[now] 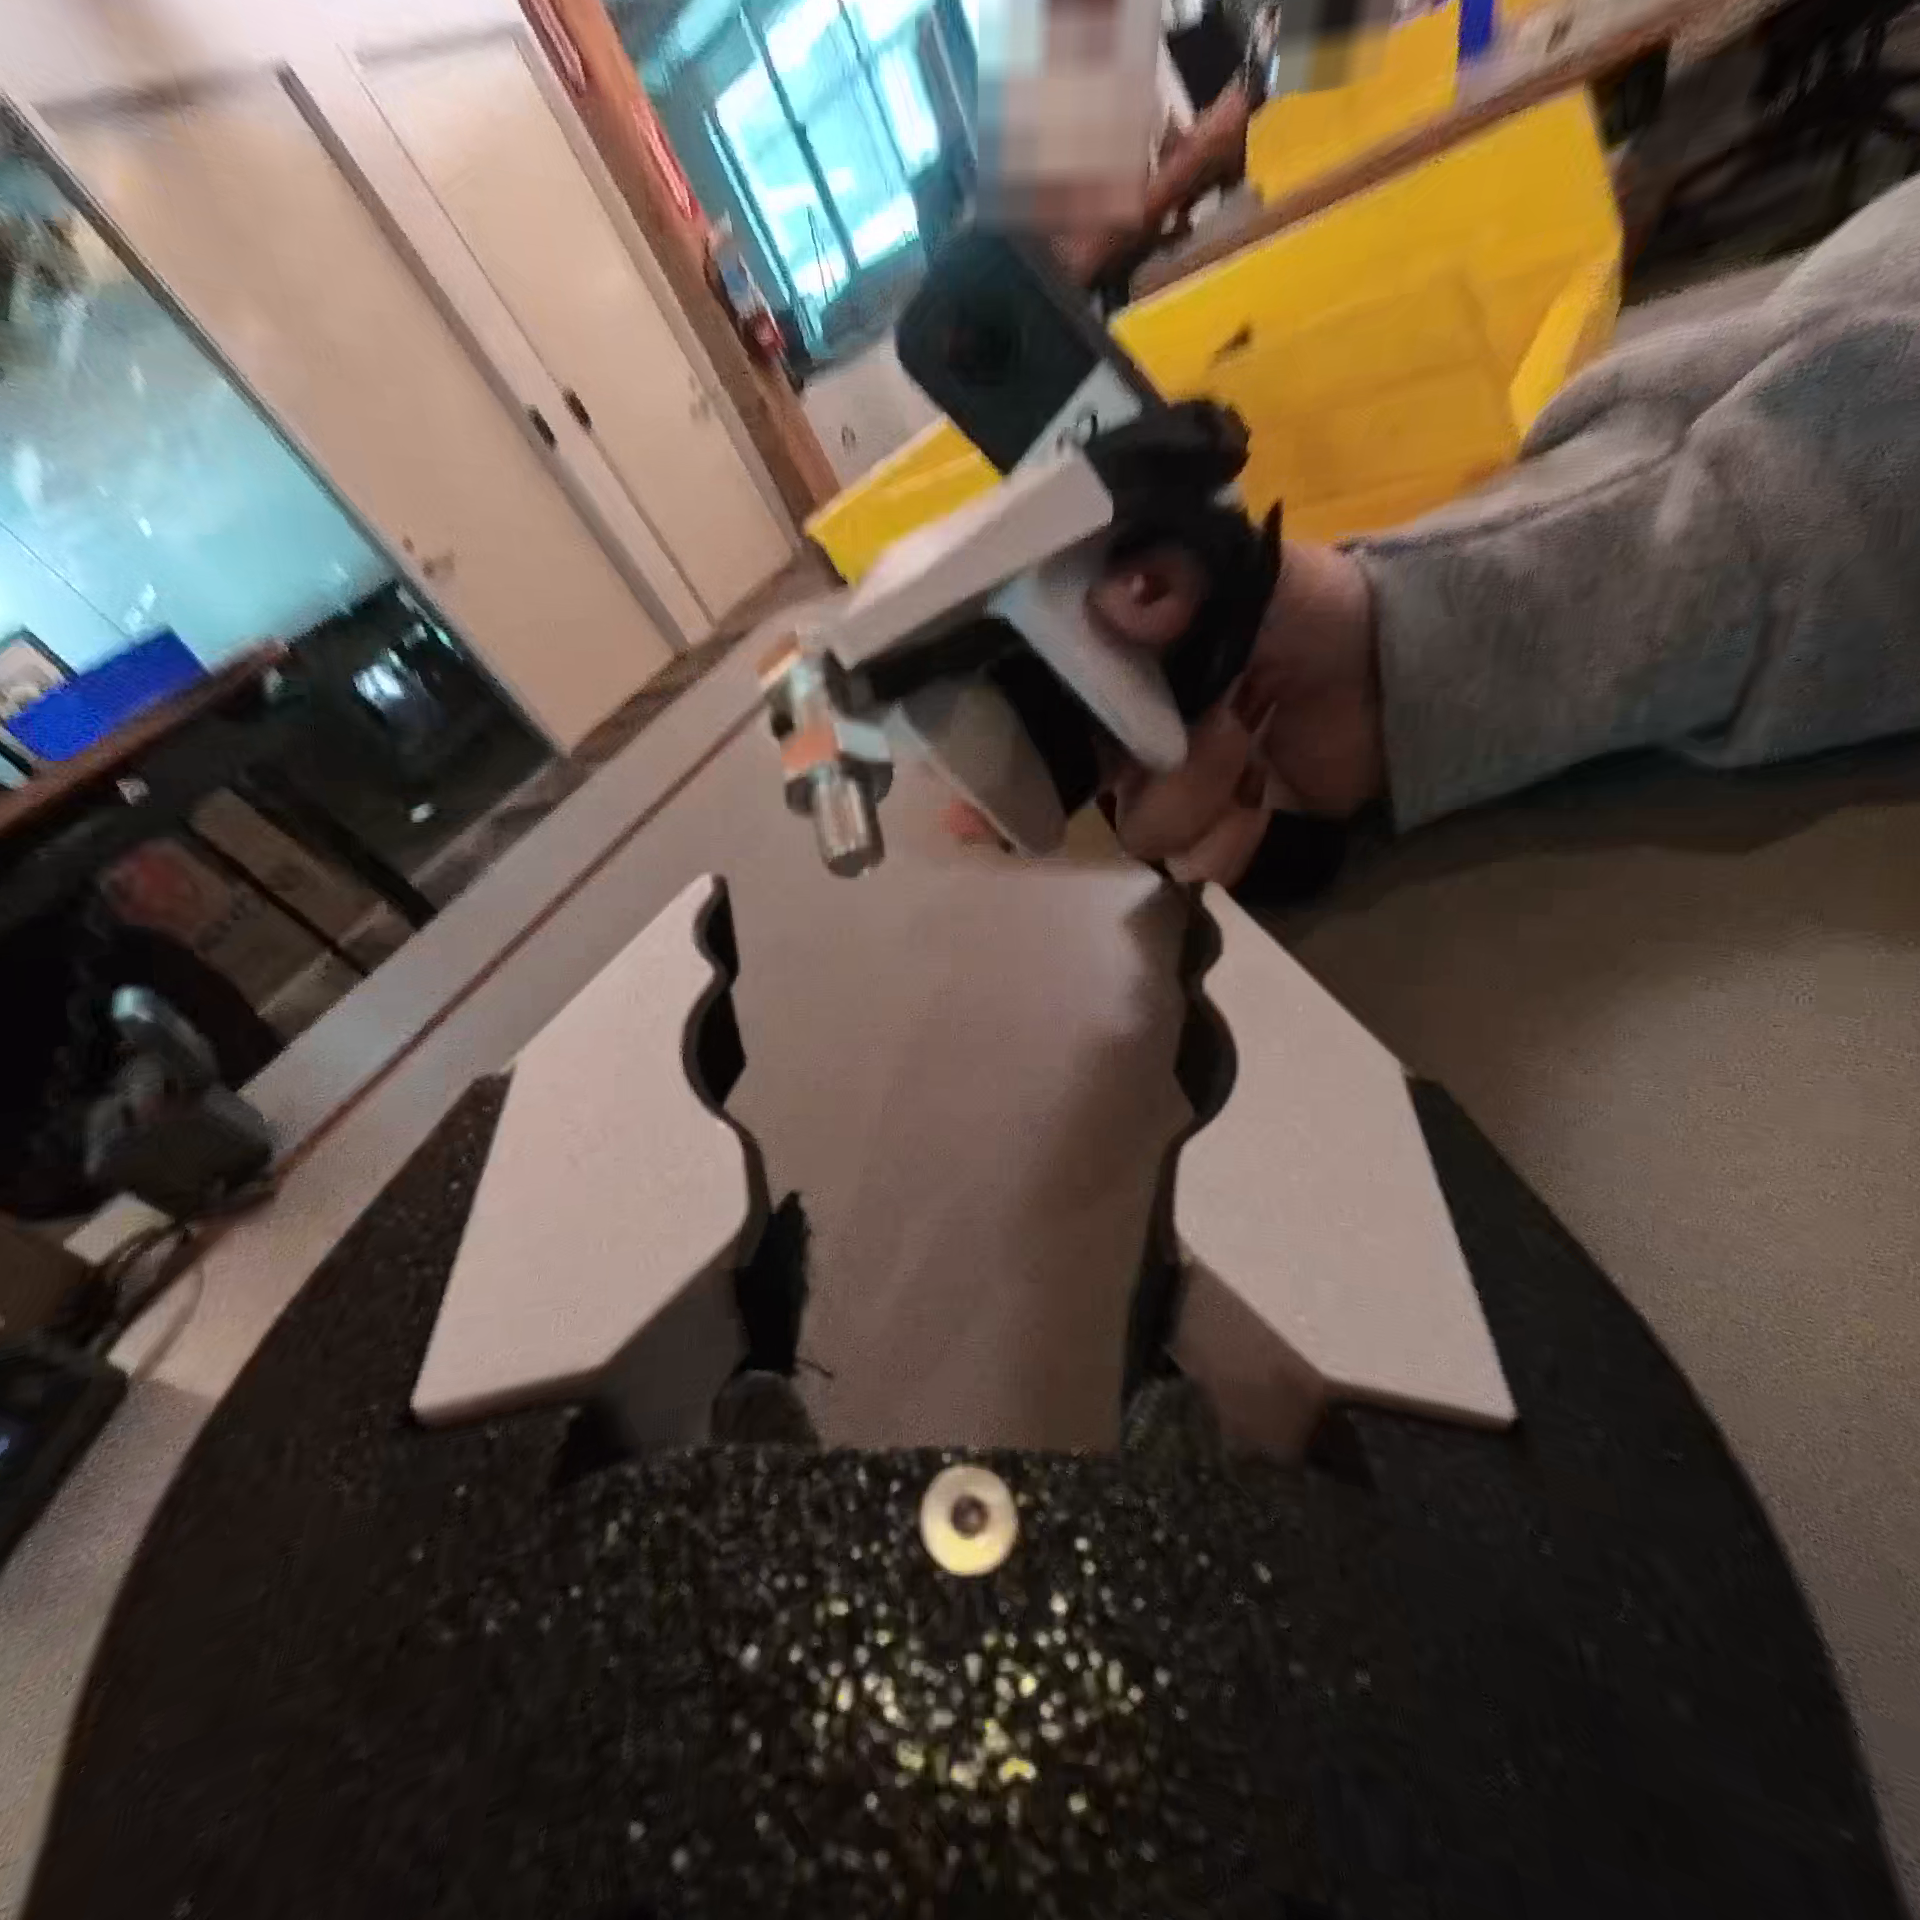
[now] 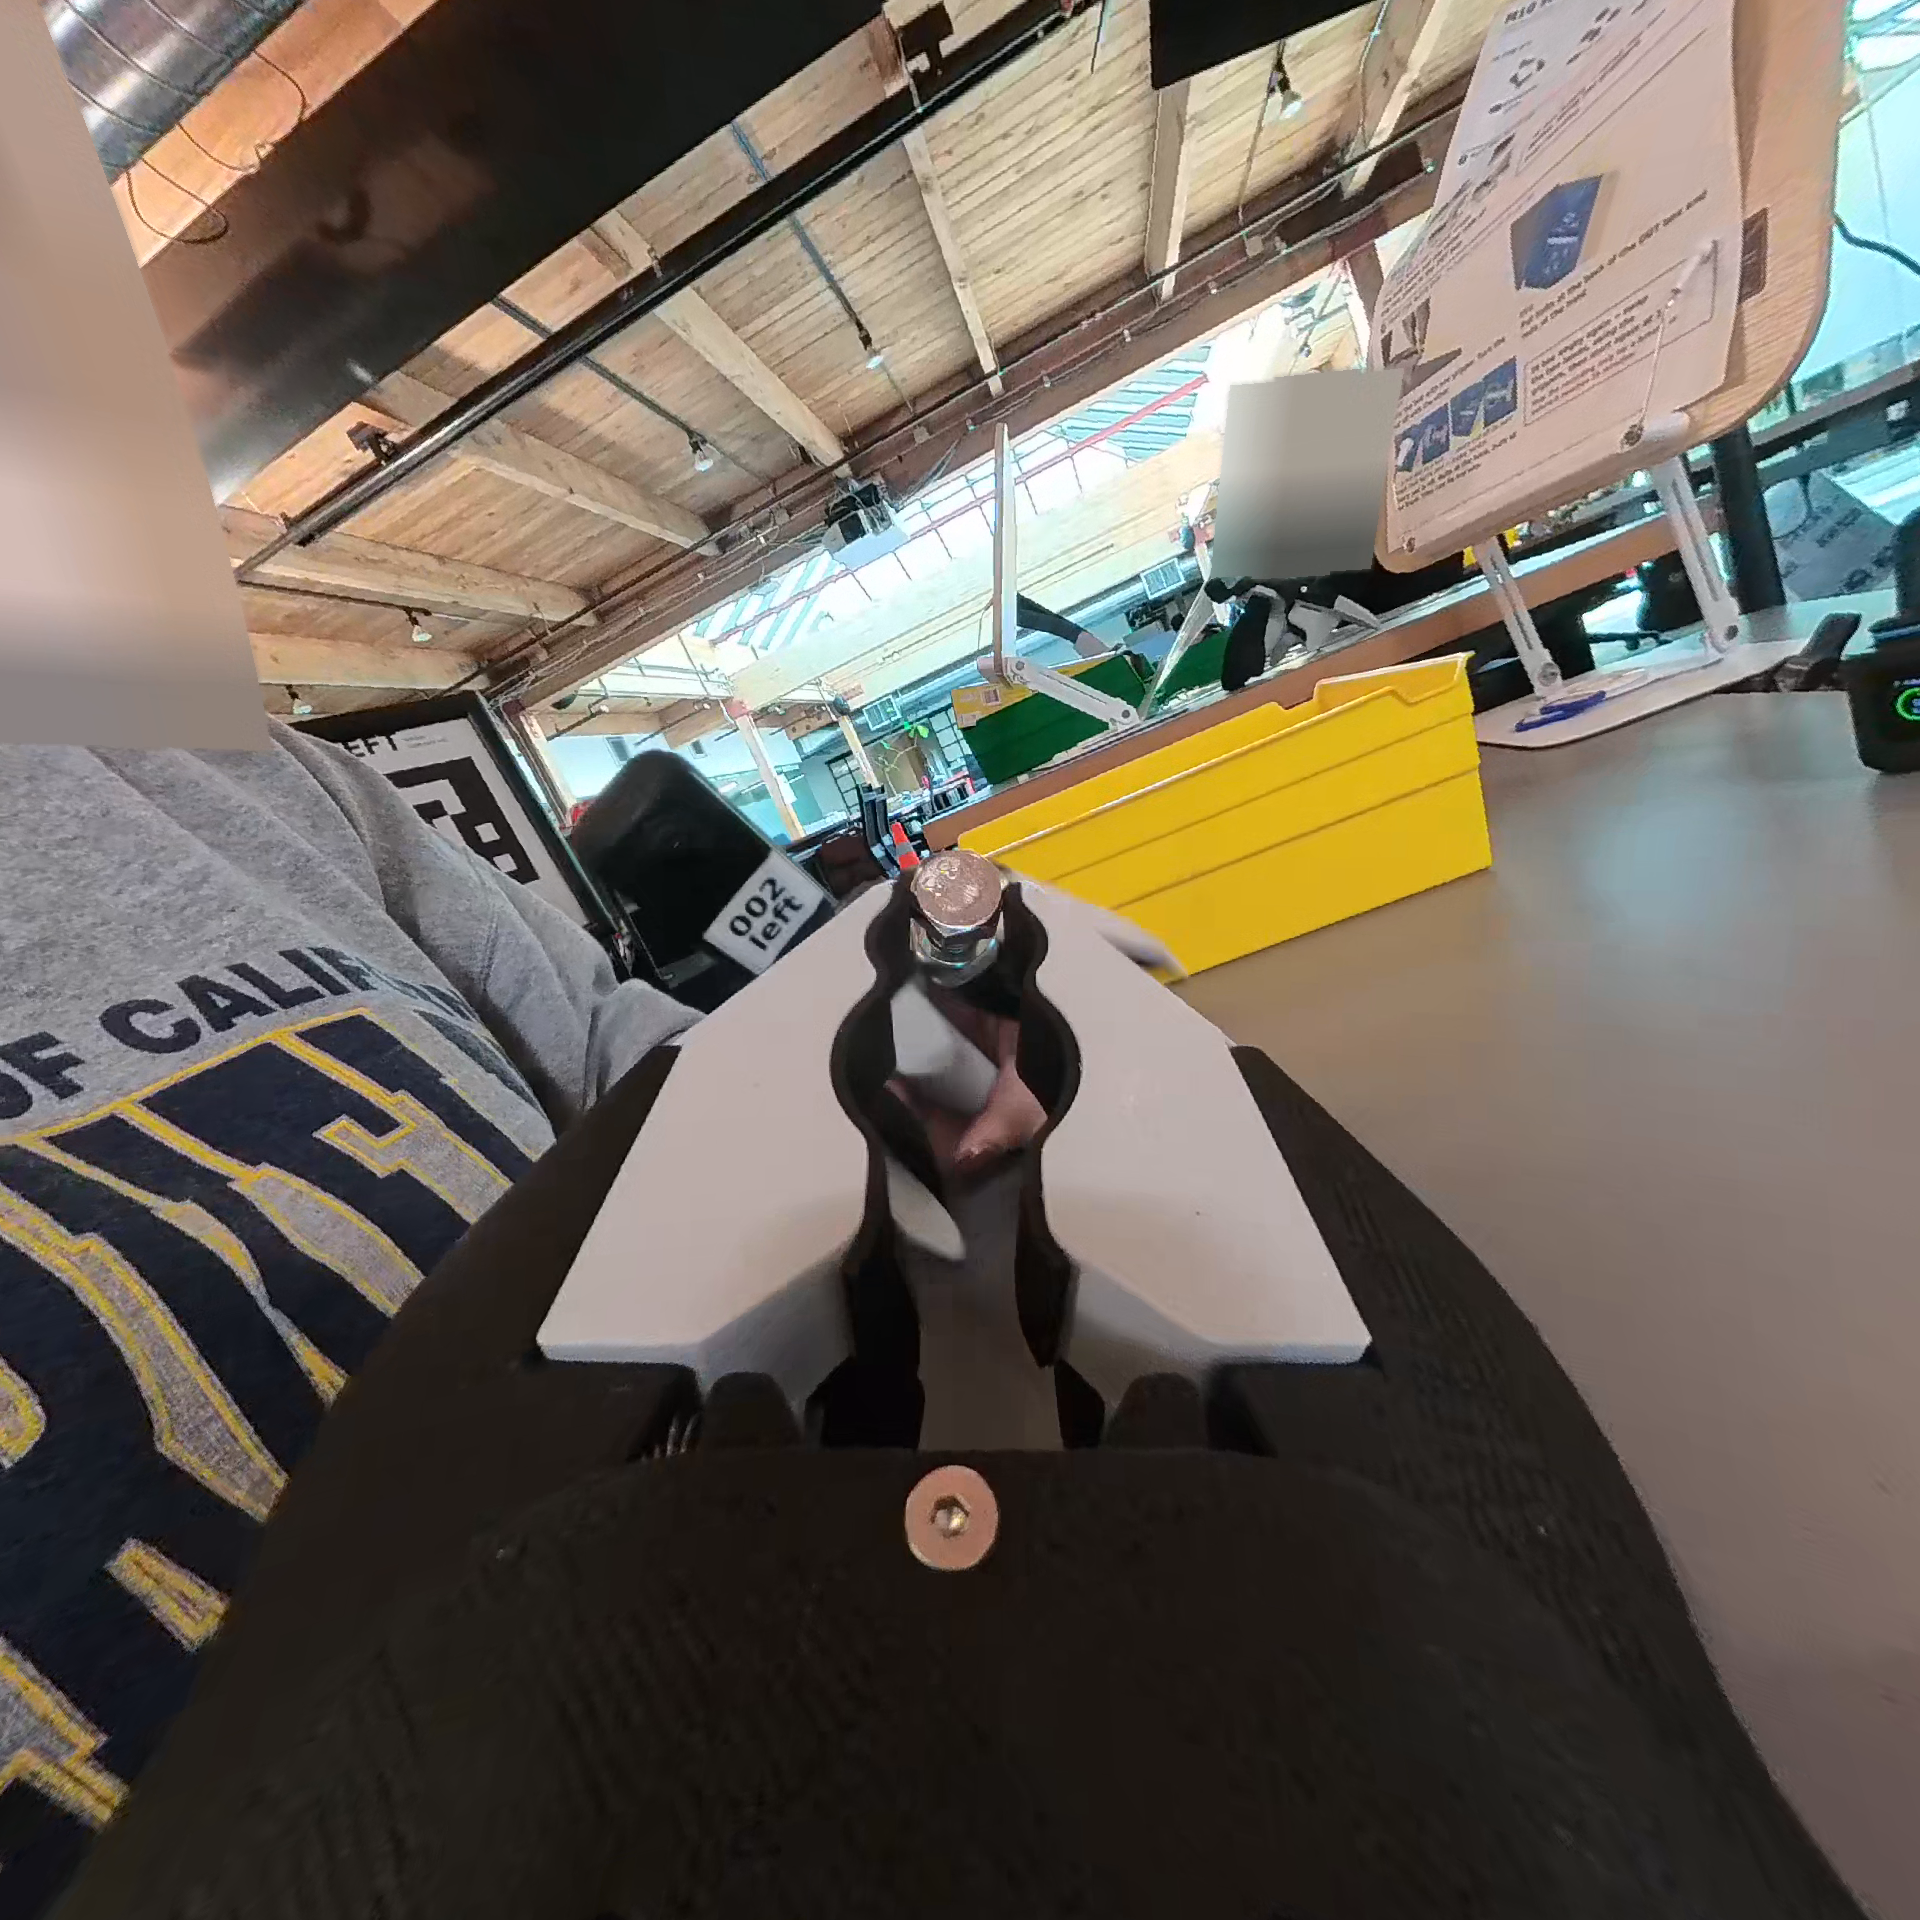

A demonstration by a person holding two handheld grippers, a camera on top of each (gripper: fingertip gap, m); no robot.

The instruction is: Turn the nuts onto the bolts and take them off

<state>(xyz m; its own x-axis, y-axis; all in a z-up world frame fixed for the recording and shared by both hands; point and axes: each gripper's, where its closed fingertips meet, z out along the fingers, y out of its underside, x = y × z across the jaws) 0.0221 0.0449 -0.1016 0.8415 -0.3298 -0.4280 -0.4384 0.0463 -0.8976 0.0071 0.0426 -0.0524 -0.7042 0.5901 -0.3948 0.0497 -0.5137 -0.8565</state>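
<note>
My right gripper [image 2: 956,935] is shut on a silver bolt [image 2: 954,891], pinched at the very tips of its grey fingers. A nut [image 2: 951,954] appears to sit on the bolt just under its head. In the left wrist view the right gripper [image 1: 821,717] is held above the table a little past my left fingertips. The bolt's threaded end [image 1: 847,831] points down and towards the left gripper. My left gripper [image 1: 961,904] is open and empty, with a wide gap between its grey fingers [image 1: 613,1143]. Its black camera housing [image 2: 675,862] shows behind the bolt.
Yellow bins [image 2: 1247,831] stand on the grey table [image 2: 1610,1091] beyond the grippers and also show in the left wrist view [image 1: 1403,343]. An instruction board on a white stand [image 2: 1579,270] and a small black device [image 2: 1886,717] are at the far right. The person's grey sleeve [image 1: 1610,540] reaches in. There is about 5 cm between the tips of the two grippers.
</note>
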